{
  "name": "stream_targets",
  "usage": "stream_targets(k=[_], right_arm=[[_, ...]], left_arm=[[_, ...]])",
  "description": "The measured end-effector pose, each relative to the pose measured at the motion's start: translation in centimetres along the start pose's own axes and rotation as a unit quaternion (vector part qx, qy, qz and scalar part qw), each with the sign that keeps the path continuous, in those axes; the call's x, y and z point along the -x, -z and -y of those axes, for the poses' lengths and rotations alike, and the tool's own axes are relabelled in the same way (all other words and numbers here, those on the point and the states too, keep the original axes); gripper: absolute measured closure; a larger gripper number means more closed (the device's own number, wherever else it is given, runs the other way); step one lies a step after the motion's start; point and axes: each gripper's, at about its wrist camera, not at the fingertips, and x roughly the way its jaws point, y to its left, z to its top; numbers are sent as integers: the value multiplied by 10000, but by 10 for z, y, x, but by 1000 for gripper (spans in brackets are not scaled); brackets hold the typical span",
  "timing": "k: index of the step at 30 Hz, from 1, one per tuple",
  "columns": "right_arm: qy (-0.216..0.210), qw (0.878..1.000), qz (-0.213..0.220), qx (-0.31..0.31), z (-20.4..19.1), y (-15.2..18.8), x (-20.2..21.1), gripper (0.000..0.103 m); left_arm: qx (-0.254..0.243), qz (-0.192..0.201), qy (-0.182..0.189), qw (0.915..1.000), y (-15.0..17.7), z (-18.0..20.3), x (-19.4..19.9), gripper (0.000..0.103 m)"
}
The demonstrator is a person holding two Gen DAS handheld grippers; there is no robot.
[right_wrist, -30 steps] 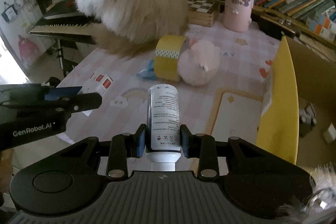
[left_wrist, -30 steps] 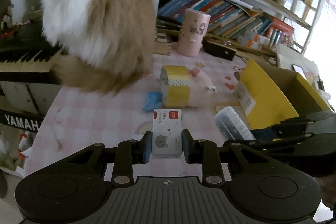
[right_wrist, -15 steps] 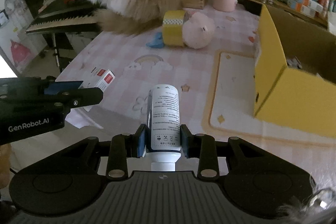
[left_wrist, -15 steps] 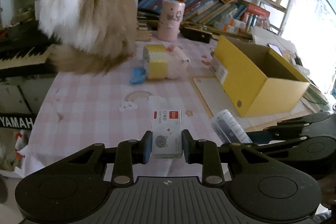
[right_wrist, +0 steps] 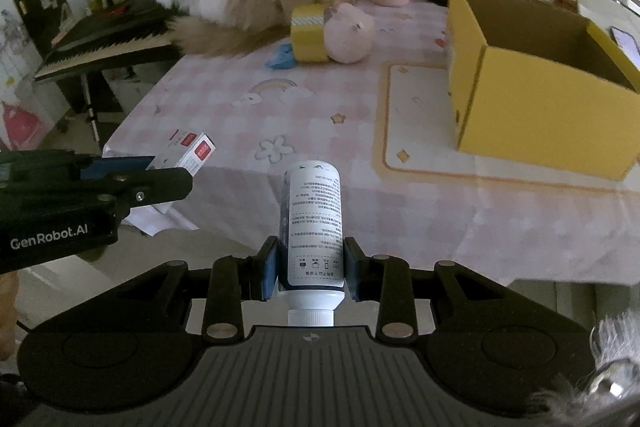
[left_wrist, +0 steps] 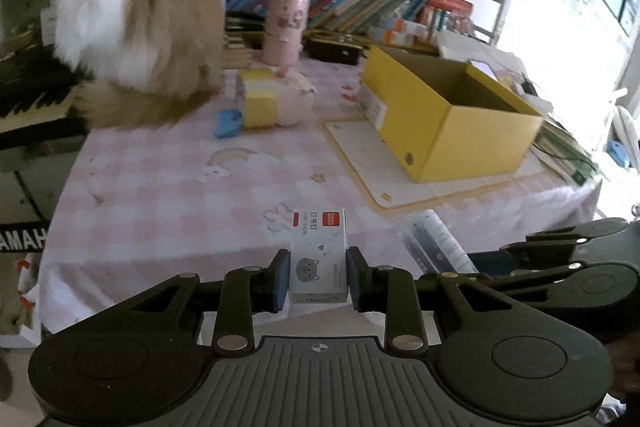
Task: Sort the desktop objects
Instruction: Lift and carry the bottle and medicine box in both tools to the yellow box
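I'm mid-carry: left gripper (left_wrist: 318, 279) clamps the staple box (left_wrist: 318, 259), right gripper (right_wrist: 310, 267) clamps the bottle (right_wrist: 314, 227), both off the table's near edge. Next, I'd swing both over the yellow box (right_wrist: 540, 95) and release.

"GenRobot.AI" in white on the black left claw (right_wrist: 136, 183) body, lower left of the right wrist view. "AMAH" in white on the dark keyboard (left_wrist: 24, 241) front, left edge. Chinese characters "订书钉" on the small staple box (left_wrist: 318, 255). Dense print on the white bottle (right_wrist: 314, 223), too small to read.

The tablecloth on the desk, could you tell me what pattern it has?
Pink-and-white checks with small rainbow, flower and star motifs on the tablecloth; clearest in the right wrist view.
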Motion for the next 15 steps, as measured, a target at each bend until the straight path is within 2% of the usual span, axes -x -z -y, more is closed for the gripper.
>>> stream_targets(k=[15], right_arm=[[624, 9949, 21, -796, 25, 45, 35, 72]], left_arm=[[-589, -201, 746, 9953, 6, 44, -11, 75]])
